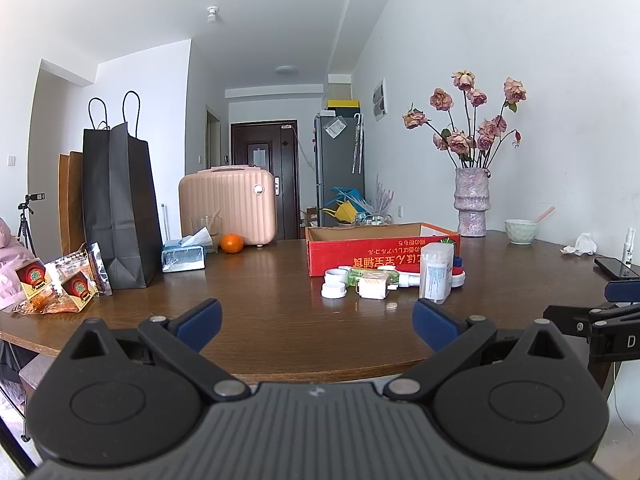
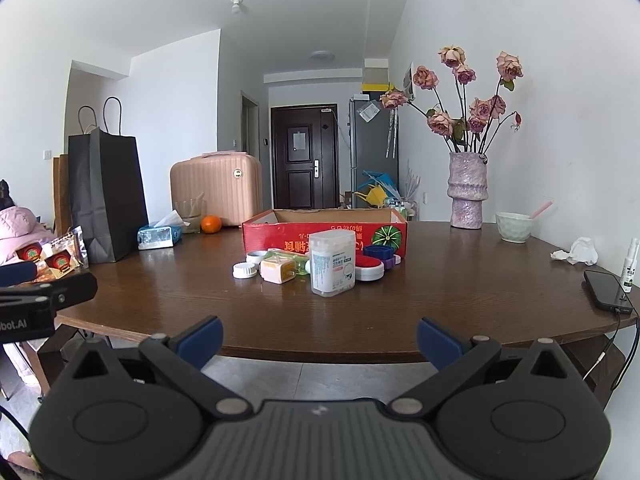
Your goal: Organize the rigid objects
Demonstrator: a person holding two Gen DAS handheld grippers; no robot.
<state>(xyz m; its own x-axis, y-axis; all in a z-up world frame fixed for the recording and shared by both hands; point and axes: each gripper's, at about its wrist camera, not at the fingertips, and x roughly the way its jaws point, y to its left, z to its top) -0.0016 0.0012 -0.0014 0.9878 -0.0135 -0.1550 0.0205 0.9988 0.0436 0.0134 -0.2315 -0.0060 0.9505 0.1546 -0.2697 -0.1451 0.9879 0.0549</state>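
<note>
At centre frame on a dark wooden table (image 2: 460, 280), a cluster of small rigid items waits in front of a shallow red cardboard box (image 2: 280, 234), evidently the container meant to receive them. A clear plastic canister (image 2: 333, 262) with a printed label stands upright at the front of the pile; to its left lie a cream charger-like block (image 2: 277, 271), a pale green bottle (image 2: 286, 258) on its side and two white screw caps (image 2: 245, 270). To its right sit a red-topped round case (image 2: 369, 266) and a purple piece (image 2: 387, 258). The box's open top looks empty from here, so the sorting appears not yet begun.

Both tools hover off the table's near edge, at the bottom of each view. The right gripper (image 2: 320, 338) has its blue-padded fingers spread wide and holds nothing; the canister stands straight ahead of it, well apart, up the frame. The left gripper (image 1: 316, 322) is likewise spread and empty, with the pile (image 1: 376, 282) ahead and right of its centre line. Each tool shows at the edge of the other's view, side by side.

Clutter unrelated to the job rings the table: a black paper bag (image 2: 104, 200) at left, a tissue pack (image 2: 158, 236), an orange (image 2: 211, 224), a vase of dried roses (image 2: 468, 196) at upper right, and a phone (image 2: 606, 290) on charge.
</note>
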